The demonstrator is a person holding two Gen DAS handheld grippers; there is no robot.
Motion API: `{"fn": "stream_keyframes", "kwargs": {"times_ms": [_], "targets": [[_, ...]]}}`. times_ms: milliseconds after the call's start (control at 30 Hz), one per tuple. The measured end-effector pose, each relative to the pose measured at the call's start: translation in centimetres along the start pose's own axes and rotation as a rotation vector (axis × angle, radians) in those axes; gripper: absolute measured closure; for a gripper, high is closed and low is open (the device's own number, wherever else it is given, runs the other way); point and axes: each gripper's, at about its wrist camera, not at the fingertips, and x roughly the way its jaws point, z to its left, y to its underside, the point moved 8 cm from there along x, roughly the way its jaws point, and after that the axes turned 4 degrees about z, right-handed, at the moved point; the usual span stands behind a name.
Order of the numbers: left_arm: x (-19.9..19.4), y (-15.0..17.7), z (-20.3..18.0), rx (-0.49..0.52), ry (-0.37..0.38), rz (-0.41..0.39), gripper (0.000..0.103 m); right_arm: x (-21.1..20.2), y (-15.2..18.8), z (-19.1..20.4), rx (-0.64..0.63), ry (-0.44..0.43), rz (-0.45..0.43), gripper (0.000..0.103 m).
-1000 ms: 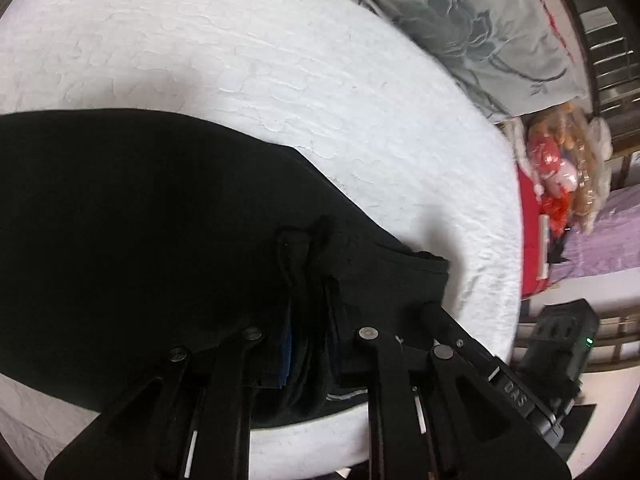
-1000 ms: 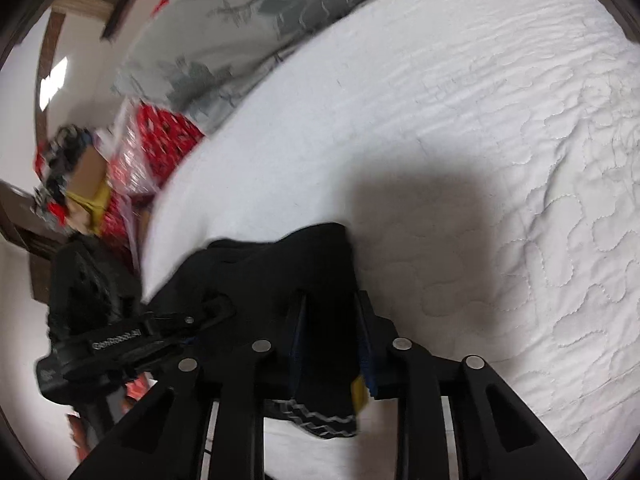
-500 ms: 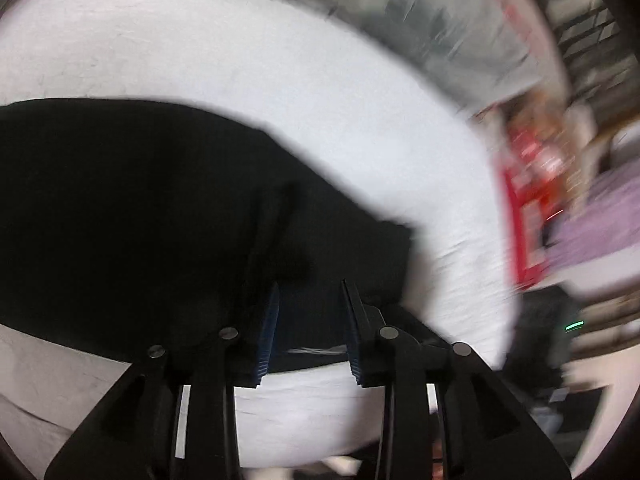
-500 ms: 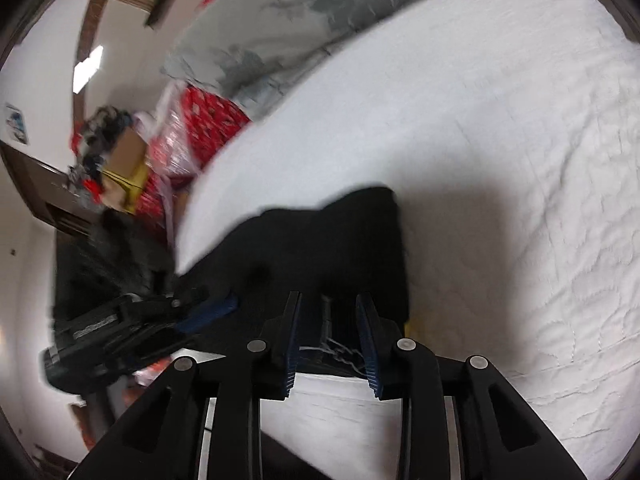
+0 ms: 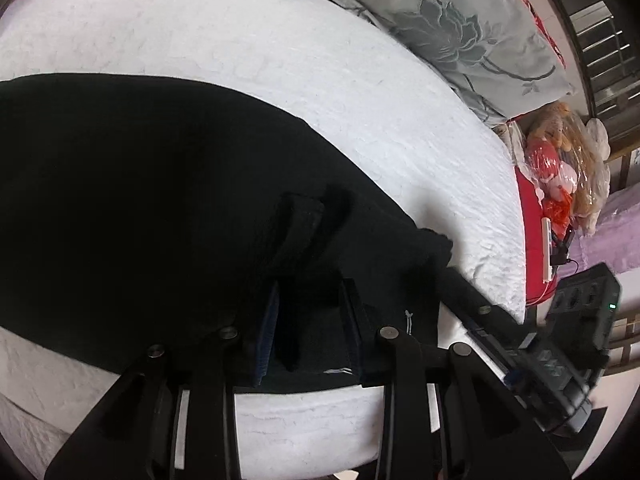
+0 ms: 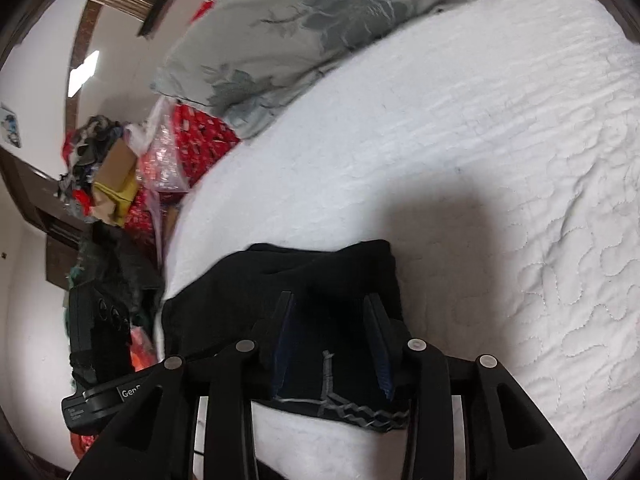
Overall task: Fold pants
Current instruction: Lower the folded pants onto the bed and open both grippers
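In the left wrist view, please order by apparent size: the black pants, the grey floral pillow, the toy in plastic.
1. Pants, largest, though nearest the camera.
2. Pillow, partly cut off.
3. Toy, smallest, but farthest.

Both fisheye views are evenly lit by soft, fairly bright light. The white bed (image 6: 460, 128) curves strongly toward dark rounded corners. A broad soft shadow (image 6: 452, 232) falls on it. The black pants (image 5: 140, 200) swallow nearly all detail. The right view's left side is slightly smeared.
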Motion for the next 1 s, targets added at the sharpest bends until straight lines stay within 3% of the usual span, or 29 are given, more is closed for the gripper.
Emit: {"fn": "stream_keyframes", "kwargs": {"times_ms": [133,267,333,533,833,967,1000], "targets": [[-0.4,0.4,-0.2,0.035,-0.032,-0.010,0.075,0.9,0.4,-0.8,0.005,0.015,0.011,0.067],[-1.4,0.6,-0.3,0.027,-0.016,-0.003,0.075,0.1,0.1,-0.2,0.011,0.021,0.012,0.065],[-2.4,0.9,0.4,0.021,-0.021,-0.013,0.075,-0.8,0.2,0.3,0.011,0.024,-0.004,0.054],[-5.0,2.0,3.0,0.007,-0.055,-0.055,0.075,-2.9,1.7,2.0,-0.026,0.063,-0.052,0.052],[-9.4,3.5,7.9,0.002,-0.157,-0.135,0.074,-1.2,5.3,7.2,-0.126,0.119,-0.011,0.042],[-11.3,3.6,11.2,-0.026,-0.235,-0.143,0.051,0.2,6.9,10.0,-0.204,0.165,0.014,0.032],[-12.1,3.3,12.3,-0.033,-0.265,-0.149,0.051,0.5,7.3,10.6,-0.225,0.177,0.019,0.030]]}}
